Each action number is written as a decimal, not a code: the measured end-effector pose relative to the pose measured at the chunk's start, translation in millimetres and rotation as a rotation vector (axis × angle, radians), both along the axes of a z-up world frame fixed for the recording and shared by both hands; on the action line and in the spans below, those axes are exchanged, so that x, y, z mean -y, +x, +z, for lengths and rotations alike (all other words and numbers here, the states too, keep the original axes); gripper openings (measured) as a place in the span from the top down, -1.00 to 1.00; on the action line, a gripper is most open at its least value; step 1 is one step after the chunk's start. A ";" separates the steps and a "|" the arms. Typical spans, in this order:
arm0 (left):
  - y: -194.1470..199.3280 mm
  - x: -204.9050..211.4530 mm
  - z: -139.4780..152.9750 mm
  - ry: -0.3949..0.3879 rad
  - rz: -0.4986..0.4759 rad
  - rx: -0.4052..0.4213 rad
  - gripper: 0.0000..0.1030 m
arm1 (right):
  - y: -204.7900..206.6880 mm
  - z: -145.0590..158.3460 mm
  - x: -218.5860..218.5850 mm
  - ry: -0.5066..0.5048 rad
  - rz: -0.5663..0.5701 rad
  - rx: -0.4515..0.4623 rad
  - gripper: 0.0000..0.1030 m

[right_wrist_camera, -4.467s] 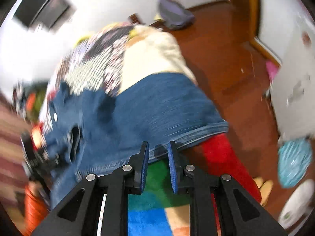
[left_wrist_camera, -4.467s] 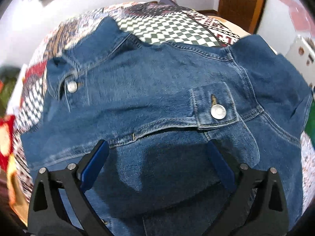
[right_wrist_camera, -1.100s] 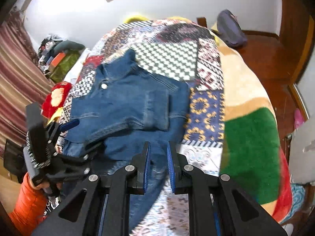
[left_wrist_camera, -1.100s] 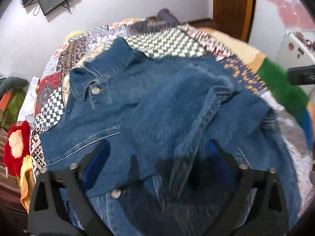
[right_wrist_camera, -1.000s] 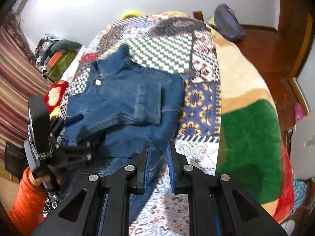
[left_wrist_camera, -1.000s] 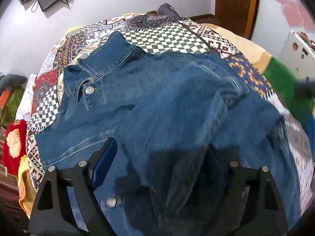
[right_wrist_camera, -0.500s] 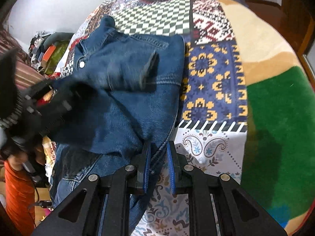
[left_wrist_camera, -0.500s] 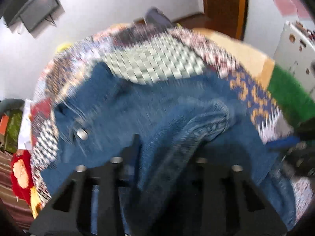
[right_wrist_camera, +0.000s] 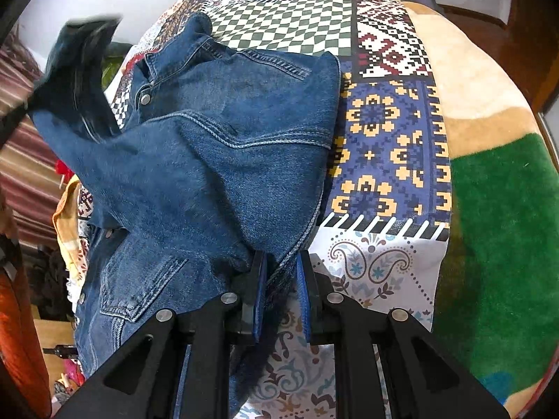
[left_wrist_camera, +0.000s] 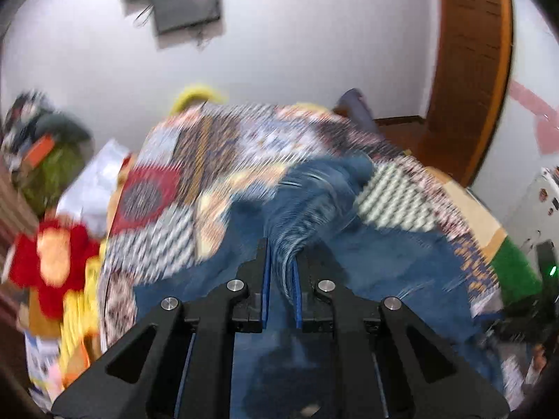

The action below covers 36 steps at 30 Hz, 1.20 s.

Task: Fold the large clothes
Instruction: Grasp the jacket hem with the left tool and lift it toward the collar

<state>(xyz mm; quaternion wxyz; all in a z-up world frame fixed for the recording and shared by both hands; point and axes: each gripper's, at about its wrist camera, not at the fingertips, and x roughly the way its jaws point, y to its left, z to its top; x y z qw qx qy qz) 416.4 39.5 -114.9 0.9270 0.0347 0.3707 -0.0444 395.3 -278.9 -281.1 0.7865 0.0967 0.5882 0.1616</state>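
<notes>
1. 2 grippers, both clamped on the same denim jacket [right_wrist_camera: 216, 160].
2. Left gripper [left_wrist_camera: 281, 279]: narrow gap between blue pads, a blurred band of denim pinched there, lifted off the bed. In right wrist view, seen far left as a dark blurred shape [right_wrist_camera: 75, 70] holding a raised corner of the jacket.
3. Right gripper [right_wrist_camera: 281, 279]: closed on the jacket's right seam edge, at the near end of the fabric; cloth bunched between the pads.
4. Jacket on the patchwork quilt [right_wrist_camera: 387, 132], left half of the bed; collar [right_wrist_camera: 195, 31] toward the far end, metal snap button [right_wrist_camera: 145, 97] near it, 1 chest pocket flap [right_wrist_camera: 139, 296] near left. Upper layer pulled up and stretched between the 2 grips, rest lying flat.
5. Left wrist view motion-blurred; jacket [left_wrist_camera: 377, 265] spread over quilt [left_wrist_camera: 223, 160] below the fingers.
6. Around: wall TV [left_wrist_camera: 185, 3] far, wooden door [left_wrist_camera: 471, 70] far right, red plush item [left_wrist_camera: 52, 258] left of bed, green blanket patch [right_wrist_camera: 503, 244] right.
</notes>
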 end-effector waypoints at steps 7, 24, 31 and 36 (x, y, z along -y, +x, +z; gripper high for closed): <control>-31.2 -90.5 -126.8 -0.271 0.134 -0.341 0.62 | -1.4 0.3 -1.5 -0.017 -0.026 -0.006 0.75; -22.1 -107.5 -150.3 -0.392 0.193 -0.333 0.62 | -2.4 16.7 -7.7 -0.091 -0.052 -0.019 0.75; -22.8 -64.9 -57.4 -0.136 0.113 -0.027 0.74 | 1.4 53.1 -9.0 -0.128 -0.032 0.074 0.75; -20.2 -76.1 8.5 -0.161 0.073 0.133 0.75 | 15.8 80.7 -18.5 -0.141 -0.030 0.150 0.75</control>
